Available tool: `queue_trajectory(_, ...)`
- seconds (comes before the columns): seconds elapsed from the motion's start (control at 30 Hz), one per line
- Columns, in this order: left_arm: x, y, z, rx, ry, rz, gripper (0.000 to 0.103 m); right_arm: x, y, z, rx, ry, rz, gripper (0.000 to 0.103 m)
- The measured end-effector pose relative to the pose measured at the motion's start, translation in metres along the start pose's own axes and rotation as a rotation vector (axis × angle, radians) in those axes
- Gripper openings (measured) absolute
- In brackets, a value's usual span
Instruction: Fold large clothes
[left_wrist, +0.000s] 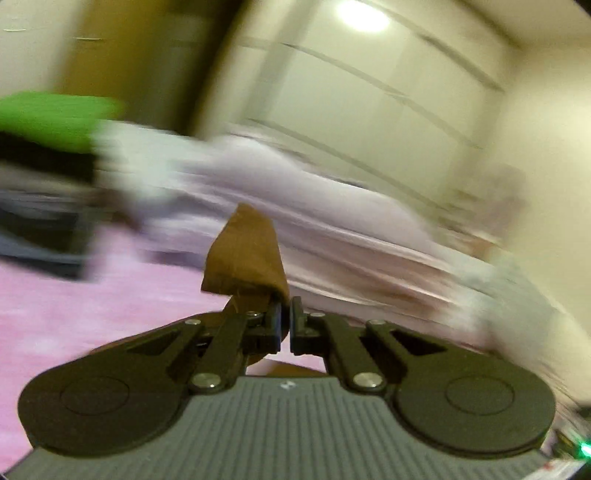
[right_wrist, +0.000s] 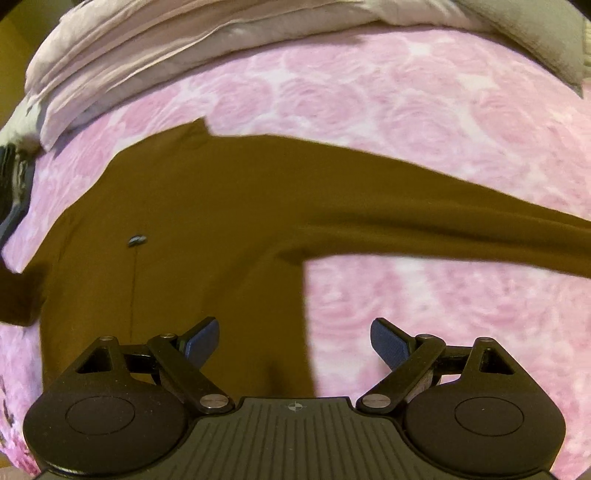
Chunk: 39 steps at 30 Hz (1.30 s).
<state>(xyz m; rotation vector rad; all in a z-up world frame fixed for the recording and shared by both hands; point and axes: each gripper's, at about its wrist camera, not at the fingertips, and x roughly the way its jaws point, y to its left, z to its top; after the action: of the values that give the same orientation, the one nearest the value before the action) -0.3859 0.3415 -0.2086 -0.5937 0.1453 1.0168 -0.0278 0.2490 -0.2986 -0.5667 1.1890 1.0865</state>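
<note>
- The left gripper (left_wrist: 284, 308) has its jaws pressed together on a corner of the brown garment (left_wrist: 245, 254), which stands up just ahead of the tips.
- The right gripper (right_wrist: 293, 338) is spread wide and holds nothing.
- Below and ahead of the right gripper, the brown garment (right_wrist: 221, 206) lies flat on the pink rose blanket (right_wrist: 406, 110).
- Pale folded bedding (right_wrist: 147, 44) lies further ahead.

In the left wrist view, motion blur smears the green thing (left_wrist: 55, 118) at ten o'clock beyond telling. In the right wrist view, the brown garment (right_wrist: 207, 206) runs off the frame at three and nine o'clock.
</note>
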Motion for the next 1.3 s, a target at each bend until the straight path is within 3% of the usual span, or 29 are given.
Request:
queue_trajectory(0.07, 0.023, -0.05, -0.027, 0.026, 0.069, -0.157, 0.007, -0.005, -0.016, 0.001, 0.022, -0.017, -0.007, 0.087)
queue_trajectory(0.13, 0.046, -0.079, -0.061, 0.046, 0.175, -0.217, 0.018, -0.008, -0.031, 0.001, 0.055, -0.027, -0.016, 0.087)
queue_trajectory(0.2, 0.071, -0.089, -0.106, 0.111, 0.326, -0.159, 0.021, -0.006, -0.044, 0.0, 0.088, -0.03, -0.019, 0.087)
queue_trajectory(0.27, 0.082, -0.074, -0.137, 0.125, 0.455, -0.074, 0.021, -0.002, -0.053, -0.002, 0.119, -0.025, -0.014, 0.087)
queue_trajectory(0.37, 0.074, -0.034, -0.158, 0.141, 0.543, 0.046, 0.021, 0.01, -0.061, -0.005, 0.171, -0.019, 0.042, 0.08)
queue_trajectory(0.47, 0.064, 0.002, -0.153, 0.208, 0.555, 0.169, 0.023, 0.028, -0.058, -0.005, 0.256, -0.03, 0.177, 0.066)
queue_trajectory(0.57, 0.061, 0.046, -0.14, 0.224, 0.563, 0.284, 0.024, 0.051, -0.05, 0.004, 0.375, -0.079, 0.329, 0.061)
queue_trajectory(0.63, 0.06, 0.064, -0.133, 0.225, 0.558, 0.323, 0.025, 0.069, -0.046, 0.012, 0.448, -0.113, 0.398, 0.06)
queue_trajectory(0.73, 0.06, 0.088, -0.124, 0.241, 0.551, 0.344, 0.025, 0.1, -0.04, 0.024, 0.543, -0.113, 0.419, 0.055)
queue_trajectory(0.83, 0.057, 0.098, -0.126, 0.226, 0.551, 0.323, 0.026, 0.121, -0.036, 0.036, 0.593, -0.137, 0.387, 0.048)
queue_trajectory(0.93, 0.064, 0.098, -0.135, 0.245, 0.567, 0.294, 0.026, 0.126, -0.031, 0.046, 0.587, -0.178, 0.354, 0.0)
queue_trajectory(1.03, 0.065, 0.09, -0.144, 0.311, 0.561, 0.296, 0.026, 0.093, -0.015, 0.051, 0.431, -0.353, 0.354, 0.0)
queue_trajectory(1.1, 0.071, 0.091, -0.145, 0.318, 0.548, 0.306, 0.026, 0.073, -0.01, 0.046, 0.364, -0.411, 0.312, 0.0)
queue_trajectory(1.3, 0.08, 0.101, -0.146, 0.319, 0.574, 0.335, 0.025, 0.111, -0.03, 0.033, 0.351, -0.34, 0.079, 0.0)
